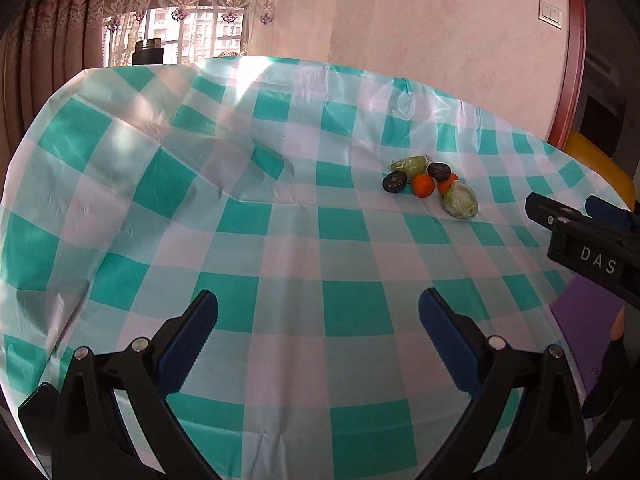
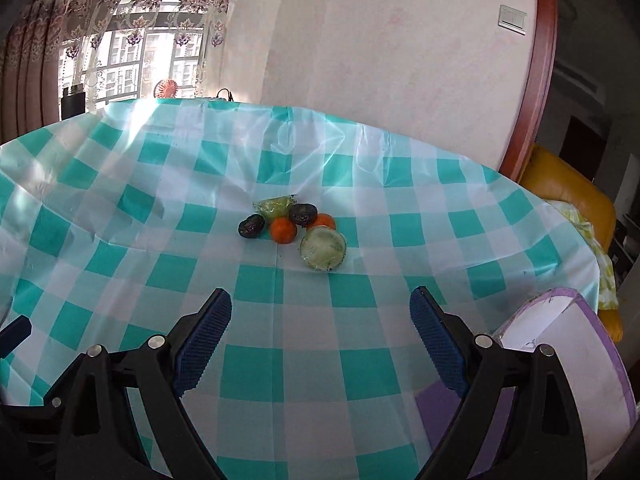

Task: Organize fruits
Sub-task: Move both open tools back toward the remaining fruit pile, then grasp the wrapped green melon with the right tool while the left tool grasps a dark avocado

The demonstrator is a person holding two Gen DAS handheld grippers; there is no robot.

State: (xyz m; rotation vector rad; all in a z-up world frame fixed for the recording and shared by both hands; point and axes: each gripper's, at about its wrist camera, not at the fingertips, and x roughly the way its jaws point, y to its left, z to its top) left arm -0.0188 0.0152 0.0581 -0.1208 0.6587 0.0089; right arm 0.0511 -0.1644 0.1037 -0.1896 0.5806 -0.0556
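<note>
A small cluster of fruits lies on a surface (image 2: 120, 216) covered with a teal-and-white checked plastic cloth, toward the far middle in the right wrist view and toward the far right in the left wrist view. The nearest piece is a round green fruit wrapped in clear film (image 2: 323, 249) (image 1: 461, 200). Just behind it, touching or nearly so, sit two small oranges: one to the left (image 2: 283, 230) (image 1: 423, 185) and one partly hidden behind the wrapped fruit (image 2: 323, 221) (image 1: 447, 184). Two dark, wrinkled fruits flank them, one at the left end of the cluster (image 2: 251, 226) (image 1: 395, 181) and one farther back between the oranges (image 2: 303, 213) (image 1: 439, 171). A second green fruit in film (image 2: 273, 206) (image 1: 409, 165) lies at the far side.

The left gripper (image 1: 318, 322) hovers over bare cloth on the near side, well apart from the fruits, its blue-padded jaws spread wide with nothing between them. The right gripper (image 2: 320, 316) also hangs above the cloth on the near side, jaws released and empty, pointed roughly at the cluster; in the left wrist view it enters from the right edge (image 1: 576, 216).

A purple-rimmed container with a white inside (image 2: 568, 364) stands at the near right, just beside the right gripper. Beyond the far edge are a window with floral lace curtains (image 2: 132, 12) and a pale wall with a light switch (image 2: 512, 20)
</note>
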